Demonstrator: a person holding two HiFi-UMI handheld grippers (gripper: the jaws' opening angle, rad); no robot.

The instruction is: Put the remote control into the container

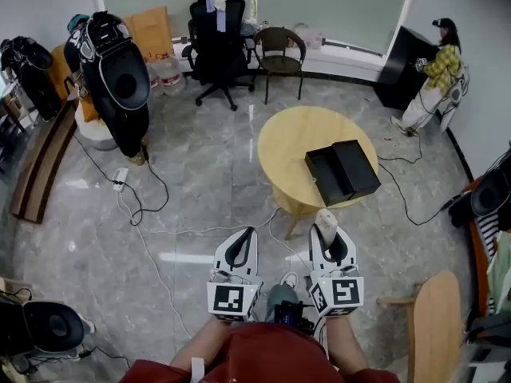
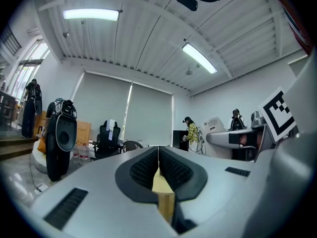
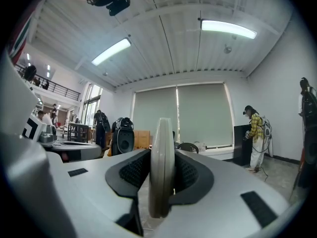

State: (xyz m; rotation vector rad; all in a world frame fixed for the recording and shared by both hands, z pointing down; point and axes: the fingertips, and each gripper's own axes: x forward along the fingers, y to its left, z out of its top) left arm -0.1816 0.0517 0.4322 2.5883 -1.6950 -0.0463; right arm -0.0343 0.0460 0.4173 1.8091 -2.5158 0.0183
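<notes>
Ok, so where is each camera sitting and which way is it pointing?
Head view: on the person's head, looking steeply down at the round table, black container and floor; both forearms, left gripper and right gripper show.
Left gripper view: on the left gripper, looking across the room along its shut, empty jaws.
Right gripper view: on the right gripper, looking along jaws clamped on the remote control.
Shared: both gripper views face the window blinds and a person in yellow.

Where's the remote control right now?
The remote control is clamped edge-on between the fingers of the right gripper, low in the head view, short of the round table holding the black container.
</notes>
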